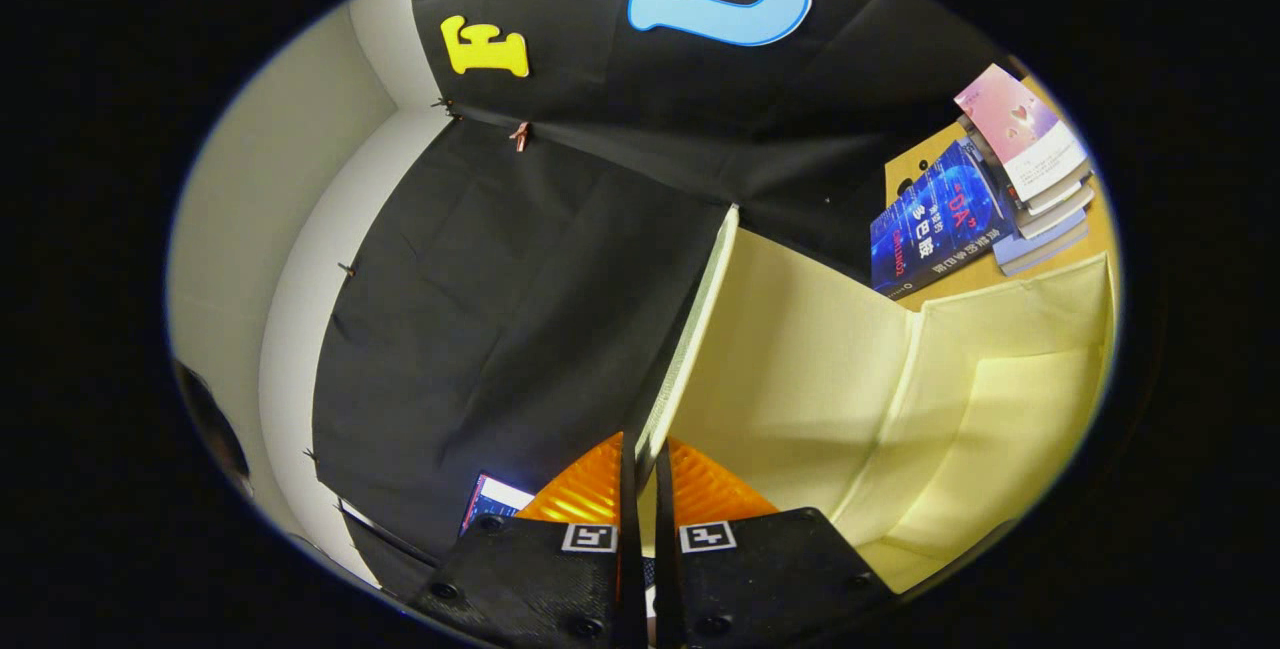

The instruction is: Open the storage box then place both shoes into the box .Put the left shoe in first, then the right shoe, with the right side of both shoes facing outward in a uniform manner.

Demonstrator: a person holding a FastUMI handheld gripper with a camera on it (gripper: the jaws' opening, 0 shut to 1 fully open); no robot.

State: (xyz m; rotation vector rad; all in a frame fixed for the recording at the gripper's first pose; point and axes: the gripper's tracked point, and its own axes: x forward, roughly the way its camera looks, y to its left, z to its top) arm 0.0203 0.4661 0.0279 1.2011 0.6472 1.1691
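The hand-held gripper (648, 489) is clenched on the thin edge of the pale yellow storage box lid (690, 329) — raised upright, both fingers pressing it. Beside the fingers, the open pale yellow fabric box interior (900, 409); beyond it, stacked books (1000, 199) on a wooden surface (1095, 229).

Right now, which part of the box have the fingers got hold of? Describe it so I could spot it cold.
Start at the cream storage box below the stack of books. Its raised lid stands edge-on, running from the black cloth down to the gripper, whose fingers are shut on the rim. Unlike the box's folded walls, it is one flat panel with a thin pale edge.
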